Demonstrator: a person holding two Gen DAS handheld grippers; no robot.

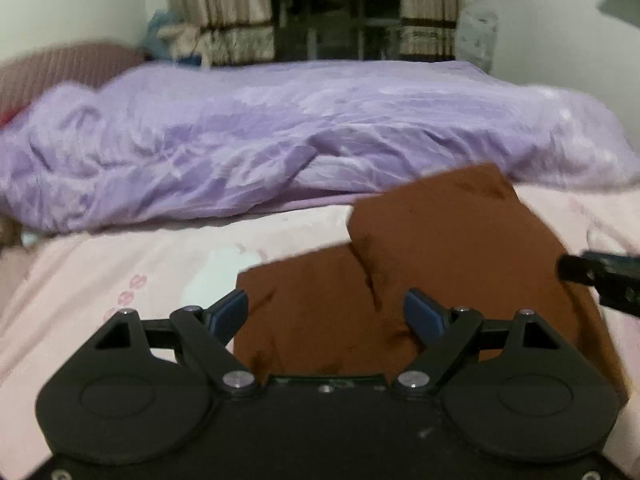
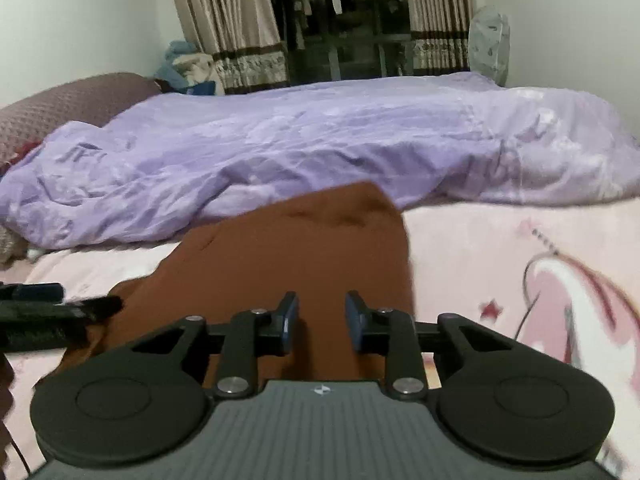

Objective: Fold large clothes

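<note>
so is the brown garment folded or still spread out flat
Partly folded: the brown garment lies on the pink bedsheet with one layer overlapping another along a visible fold edge, not fully flat.

left gripper [image 1: 326, 312] jaws wide, nothing clamped, brown garment [image 1: 460, 248] folded on pink sheet [image 1: 140, 264], purple duvet [image 1: 280, 132] behind, right gripper [image 1: 600, 280] tip at right edge

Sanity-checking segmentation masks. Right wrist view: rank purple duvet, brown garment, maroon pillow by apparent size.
1. purple duvet, spans nearly the whole width.
2. brown garment, though nearness to the camera inflates it.
3. maroon pillow, only partly visible behind the duvet, so its true size is unsure.
</note>
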